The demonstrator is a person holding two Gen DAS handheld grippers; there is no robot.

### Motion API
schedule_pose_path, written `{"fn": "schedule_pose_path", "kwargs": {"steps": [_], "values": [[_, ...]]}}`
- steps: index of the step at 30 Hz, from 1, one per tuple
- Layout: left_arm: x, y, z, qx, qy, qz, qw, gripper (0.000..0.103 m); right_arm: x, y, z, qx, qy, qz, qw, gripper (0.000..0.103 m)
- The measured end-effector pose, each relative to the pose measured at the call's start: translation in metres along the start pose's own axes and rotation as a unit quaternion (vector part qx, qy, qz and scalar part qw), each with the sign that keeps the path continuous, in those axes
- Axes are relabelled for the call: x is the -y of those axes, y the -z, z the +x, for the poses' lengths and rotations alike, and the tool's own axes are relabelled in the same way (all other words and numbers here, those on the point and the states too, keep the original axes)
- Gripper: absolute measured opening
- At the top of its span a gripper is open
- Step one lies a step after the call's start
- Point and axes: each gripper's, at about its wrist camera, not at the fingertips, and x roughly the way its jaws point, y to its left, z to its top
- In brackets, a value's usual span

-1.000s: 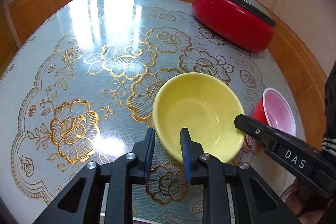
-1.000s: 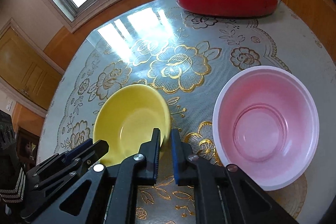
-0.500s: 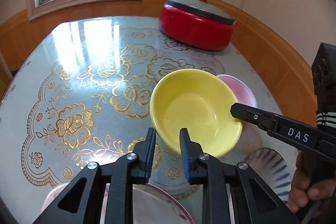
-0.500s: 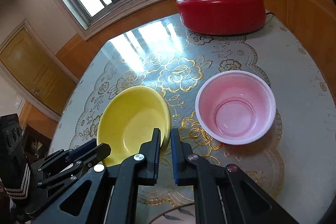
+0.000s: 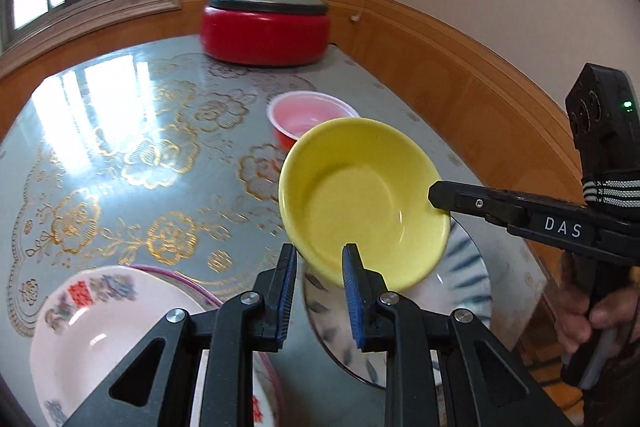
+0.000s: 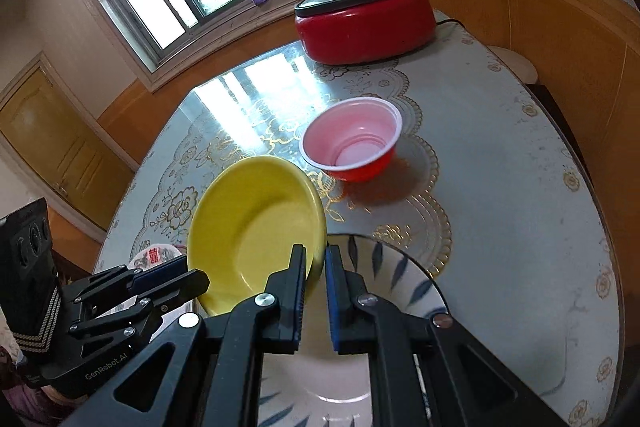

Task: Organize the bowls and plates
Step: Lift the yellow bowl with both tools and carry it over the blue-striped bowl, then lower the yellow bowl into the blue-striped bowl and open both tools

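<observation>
A yellow bowl point(image 5: 360, 199) is held in the air between both grippers. My left gripper point(image 5: 319, 263) is shut on its near rim. My right gripper point(image 6: 315, 263) is shut on the opposite rim, and it shows in the left wrist view point(image 5: 440, 197). The bowl point(image 6: 252, 223) hangs above a white plate with blue leaf marks point(image 5: 460, 291), which lies at the table's near edge point(image 6: 400, 287). A red plastic bowl with a pink inside point(image 5: 308, 113) stands on the table beyond point(image 6: 354, 143).
A white plate with floral print point(image 5: 104, 323) lies at the near left, on a purple-rimmed plate. A red electric pot with a grey lid point(image 5: 266, 25) stands at the far side point(image 6: 366, 21). The round table point(image 5: 120, 131) carries a gold-flowered cloth.
Both grippers have lifted the yellow bowl off the table and drawn it back toward the near edge, over the blue-leaf plate. The red bowl now lies farther off.
</observation>
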Motion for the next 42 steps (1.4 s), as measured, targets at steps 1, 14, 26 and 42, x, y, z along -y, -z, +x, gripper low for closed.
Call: {"fn": "schedule_pose_path", "kwargs": {"steps": [1,14,26,42], "values": [[0.005,0.004,0.000,-0.002,0.006,0.007,1.0000,0.023,0.003,0.006,-0.003,-0.002,0.003,0.002,1.000,0.009],[0.022,0.028,0.022,-0.067,0.031,0.031,0.9968,0.023,0.030,0.053,0.006,-0.066,0.042,0.033,0.996,0.010],[0.022,0.036,0.015,-0.051,0.013,0.024,0.9984,0.026,0.032,0.056,0.008,-0.060,0.061,0.029,0.996,0.014],[0.021,0.024,0.005,-0.026,-0.005,0.018,0.9995,0.039,0.035,0.036,-0.009,-0.019,0.069,0.031,0.997,0.024]]}}
